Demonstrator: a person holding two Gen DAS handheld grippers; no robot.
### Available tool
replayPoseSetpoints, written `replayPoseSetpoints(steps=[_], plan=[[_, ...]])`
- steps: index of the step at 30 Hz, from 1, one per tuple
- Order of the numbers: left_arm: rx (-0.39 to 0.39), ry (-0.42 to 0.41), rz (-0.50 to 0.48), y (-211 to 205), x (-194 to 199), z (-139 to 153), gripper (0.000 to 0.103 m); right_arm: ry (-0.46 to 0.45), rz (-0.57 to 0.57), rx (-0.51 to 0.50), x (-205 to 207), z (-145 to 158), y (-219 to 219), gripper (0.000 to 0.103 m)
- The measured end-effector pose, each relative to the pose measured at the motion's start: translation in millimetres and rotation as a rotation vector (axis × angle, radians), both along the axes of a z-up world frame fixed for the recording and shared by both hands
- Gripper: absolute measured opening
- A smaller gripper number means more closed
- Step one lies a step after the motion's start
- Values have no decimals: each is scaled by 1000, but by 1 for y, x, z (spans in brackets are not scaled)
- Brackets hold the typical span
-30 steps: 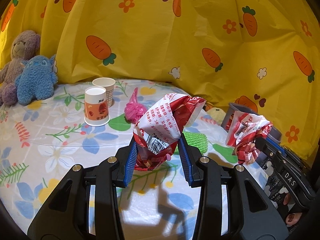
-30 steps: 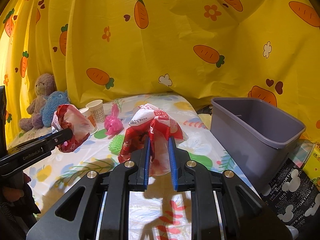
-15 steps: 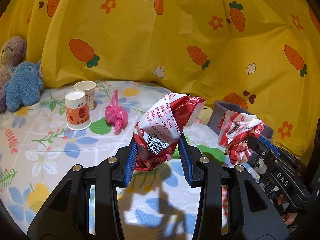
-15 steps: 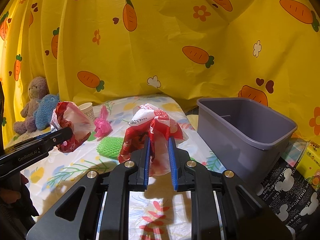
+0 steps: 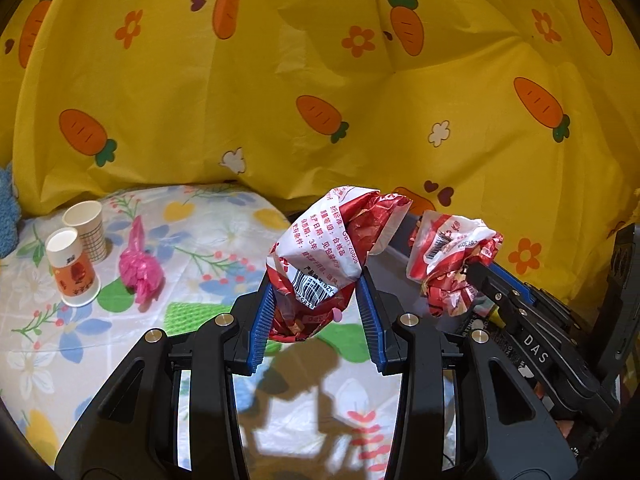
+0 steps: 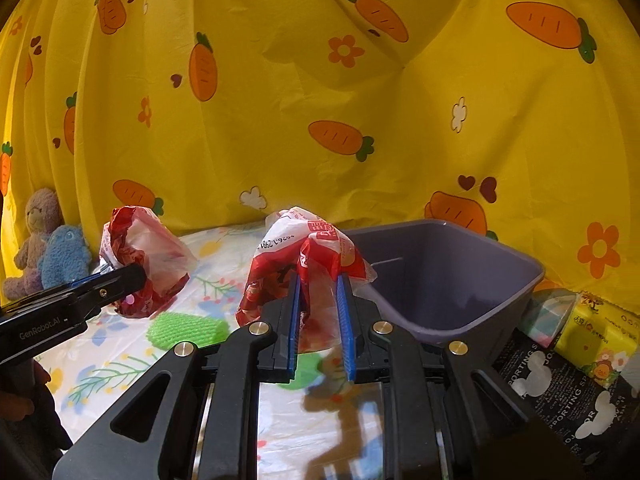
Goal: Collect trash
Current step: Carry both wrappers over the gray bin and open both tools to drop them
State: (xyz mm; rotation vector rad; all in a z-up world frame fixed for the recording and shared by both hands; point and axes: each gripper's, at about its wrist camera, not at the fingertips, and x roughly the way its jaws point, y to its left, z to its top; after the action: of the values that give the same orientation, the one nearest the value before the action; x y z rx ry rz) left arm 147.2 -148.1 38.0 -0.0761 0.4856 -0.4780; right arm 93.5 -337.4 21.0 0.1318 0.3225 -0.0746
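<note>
My left gripper is shut on a crumpled red-and-white snack wrapper and holds it above the floral tablecloth. It shows from the side in the right wrist view, with its wrapper. My right gripper is shut on a second red-and-white wrapper, held at the near rim of the grey-purple bin. That wrapper also shows at the right of the left wrist view, in front of the bin.
On the table lie a pink crumpled bag, two paper cups and a green mesh piece. Plush toys sit at the far left. A black printed bag and a yellow pack lie right of the bin.
Both grippers have swung right with their wrappers toward the bin. The cups and plush toys have slid left in view. The bin now looms closer at the right gripper.
</note>
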Motion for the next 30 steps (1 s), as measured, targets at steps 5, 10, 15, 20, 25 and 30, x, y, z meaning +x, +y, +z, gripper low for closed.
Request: replayPoseSetpoints(steps=[5,10,15,20,25,30], plan=[[-14,13,-100,-45,24,7,39,7,-100,2,12,3,-36,19],[-24,53,-185,-88,51,7,39,30,-176,-2,27,-6,-61,19],[-58,113,-256,-122,77,-2,39,76,-209,-7,39,-20,-74,19],[-84,149,-306,-148,94,-14,39,104,-232,-2,46,-28,-83,19],[-96,194,-342,-165,105,-27,39,126,-247,9,50,-35,-92,20],[-106,221,-351,-169,112,-37,39,143,-252,18,54,-42,-98,21]])
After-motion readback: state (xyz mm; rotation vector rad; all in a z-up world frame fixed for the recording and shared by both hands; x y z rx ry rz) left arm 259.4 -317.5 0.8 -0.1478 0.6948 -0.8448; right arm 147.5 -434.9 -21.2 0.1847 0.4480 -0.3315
